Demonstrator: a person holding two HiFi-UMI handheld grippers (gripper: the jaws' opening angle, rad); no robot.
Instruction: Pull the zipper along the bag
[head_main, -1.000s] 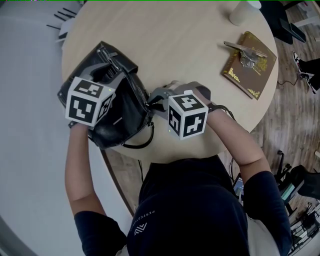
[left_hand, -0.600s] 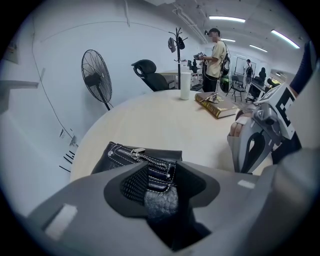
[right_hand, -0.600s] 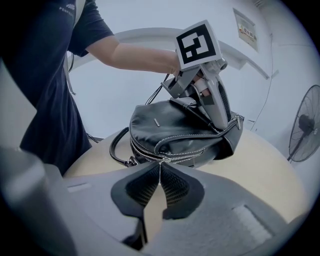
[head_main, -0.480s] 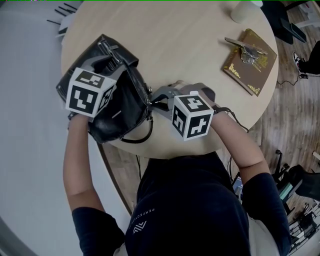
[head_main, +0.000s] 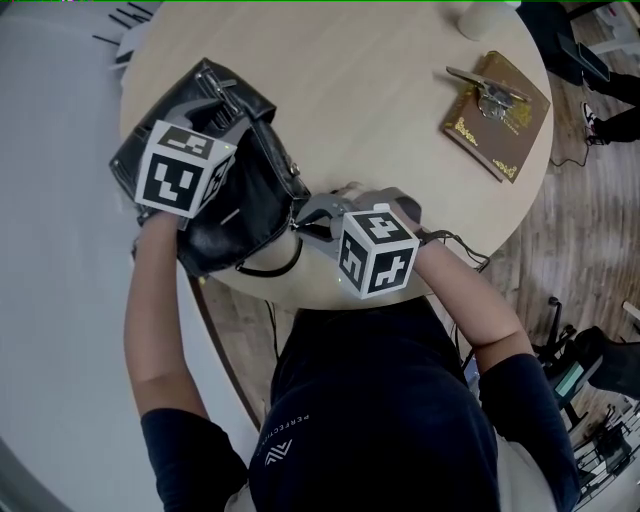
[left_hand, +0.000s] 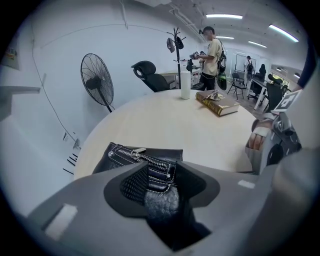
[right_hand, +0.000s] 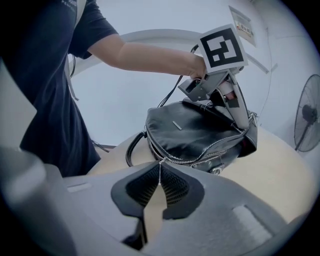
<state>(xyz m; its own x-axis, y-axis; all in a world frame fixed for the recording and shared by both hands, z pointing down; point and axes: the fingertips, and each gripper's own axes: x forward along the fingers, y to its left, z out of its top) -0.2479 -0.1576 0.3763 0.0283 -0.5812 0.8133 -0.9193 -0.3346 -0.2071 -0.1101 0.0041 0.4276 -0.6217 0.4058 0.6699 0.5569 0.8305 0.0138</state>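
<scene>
The left gripper (left_hand: 157, 176) has its jaws clamped on the black bag (head_main: 250, 190): in the left gripper view a fold of grained leather with white stitching fills the gap between the pads, just under one end of the zipper (left_hand: 146, 157). The right gripper (right_hand: 160, 181) has its jaws pressed together on the thin silver zipper pull (right_hand: 160, 169), which runs straight down from the line of teeth into the seam between the two pads. The bag lies at the left edge of the round tabletop (head_main: 380, 110), its long axis running from the far left edge toward the near edge, with the zipper line along the side that faces the middle of the table. The left gripper holds the far end and the right gripper the near end, where a dark strap loop (head_main: 272, 266) curls at the near edge. Only the head view shows both grippers on the bag at once, along with the brown book (head_main: 497, 113) near the right edge with a metal object lying on it. The right gripper view alone shows the pull in the pads and the zipper curving around the bag's side. The left gripper view alone shows the room past the far edge: a standing fan (left_hand: 97, 82), a black chair (left_hand: 150, 75), a coat stand (left_hand: 176, 45), a white cylinder (left_hand: 185, 85) on the table and a person (left_hand: 212, 50) standing beyond it.
</scene>
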